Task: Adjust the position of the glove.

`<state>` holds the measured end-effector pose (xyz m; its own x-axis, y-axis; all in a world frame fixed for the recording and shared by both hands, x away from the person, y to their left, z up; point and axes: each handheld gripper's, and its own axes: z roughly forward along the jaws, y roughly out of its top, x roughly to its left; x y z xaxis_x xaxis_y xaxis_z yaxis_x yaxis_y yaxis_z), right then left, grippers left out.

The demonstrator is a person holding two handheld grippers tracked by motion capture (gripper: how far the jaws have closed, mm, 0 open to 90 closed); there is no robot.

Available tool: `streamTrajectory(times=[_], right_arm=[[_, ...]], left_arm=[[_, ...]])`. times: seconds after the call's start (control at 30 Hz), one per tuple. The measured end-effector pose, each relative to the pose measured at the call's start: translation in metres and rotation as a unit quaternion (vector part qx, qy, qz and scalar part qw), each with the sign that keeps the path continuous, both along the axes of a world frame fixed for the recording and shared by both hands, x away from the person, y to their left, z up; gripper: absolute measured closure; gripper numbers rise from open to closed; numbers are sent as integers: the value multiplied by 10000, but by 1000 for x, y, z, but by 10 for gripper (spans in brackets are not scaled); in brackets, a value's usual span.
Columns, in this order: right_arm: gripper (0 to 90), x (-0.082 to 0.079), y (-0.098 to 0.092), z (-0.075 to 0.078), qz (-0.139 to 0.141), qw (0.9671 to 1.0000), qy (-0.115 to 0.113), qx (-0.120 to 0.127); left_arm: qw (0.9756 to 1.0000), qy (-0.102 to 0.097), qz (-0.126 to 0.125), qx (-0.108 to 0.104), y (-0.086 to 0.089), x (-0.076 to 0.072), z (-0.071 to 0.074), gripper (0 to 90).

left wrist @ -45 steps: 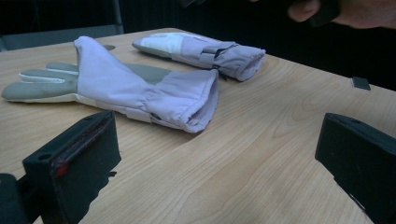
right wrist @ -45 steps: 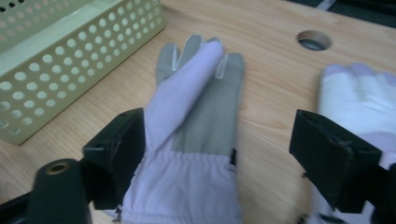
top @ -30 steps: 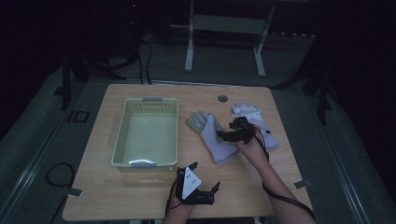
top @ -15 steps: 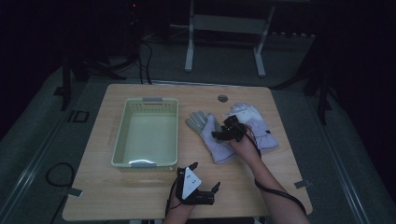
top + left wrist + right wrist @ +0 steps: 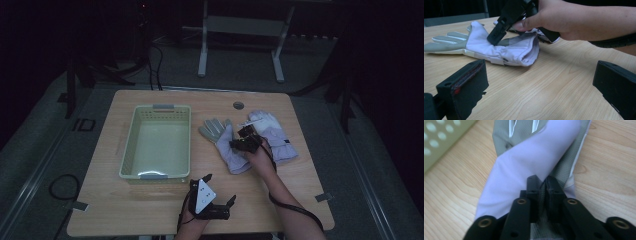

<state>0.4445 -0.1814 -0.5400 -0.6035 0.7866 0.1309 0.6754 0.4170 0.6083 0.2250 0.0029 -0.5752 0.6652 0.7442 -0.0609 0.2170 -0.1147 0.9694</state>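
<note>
So the right gripper is sitting right on the near glove, the 1 lying just right of the green basket, with a 2nd glove beside it on the table. The glove's long axis is running from its grey fingers at the far left back to the cuff near the person. In the right gripper view the jaws are pressing nearly together, having just been closing, and they're pinching a fold of the glove fabric between them. The left gripper is resting well apart at the near edge, jaws spread wide, holding nothing. Right hand's clearly the nearer 1; I'm guessing a lift toward the basket.
</note>
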Motion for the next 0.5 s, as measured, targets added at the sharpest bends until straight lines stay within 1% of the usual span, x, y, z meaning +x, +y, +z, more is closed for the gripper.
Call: streamTrajectory(times=[0.03, 0.07, 0.1, 0.13, 0.23, 0.27, 0.3, 0.33, 0.4, 0.5], right_arm=[[858, -1, -1, 2, -56, 9999, 52, 90], [869, -2, -2, 6, -127, 9995, 91, 257], [869, -2, -2, 6, -127, 9995, 91, 257], [874, -8, -3, 16, -241, 9987, 67, 440], [877, -14, -3, 26, -358, 9979, -47, 532], [877, -14, -3, 26, -358, 9979, -47, 532], [877, -17, -4, 32, -396, 9974, -106, 584], [877, -21, -5, 39, -451, 9966, -122, 678], [878, -27, -9, 49, -589, 9948, -165, 812], [877, -38, -14, 61, -800, 9924, -283, 894]], left_arm=[[10000, 1, -2, -2, 0, 0, 0, 1], [10000, 3, -4, -6, 0, 0, 0, 1], [10000, 3, -4, -6, 0, 0, 0, 1], [10000, 7, -9, -13, 0, 0, 0, 1], [10000, 9, -12, -9, 0, 0, 0, 1], [10000, 9, -12, -9, 0, 0, 0, 1], [10000, 18, -11, -25, 1, 0, 0, 1], [10000, 19, -9, -21, 1, 1, 0, 1], [10000, 10, -4, -9, 1, 0, 0, 1], [10000, -4, 8, -7, 0, 0, 0, 1]])
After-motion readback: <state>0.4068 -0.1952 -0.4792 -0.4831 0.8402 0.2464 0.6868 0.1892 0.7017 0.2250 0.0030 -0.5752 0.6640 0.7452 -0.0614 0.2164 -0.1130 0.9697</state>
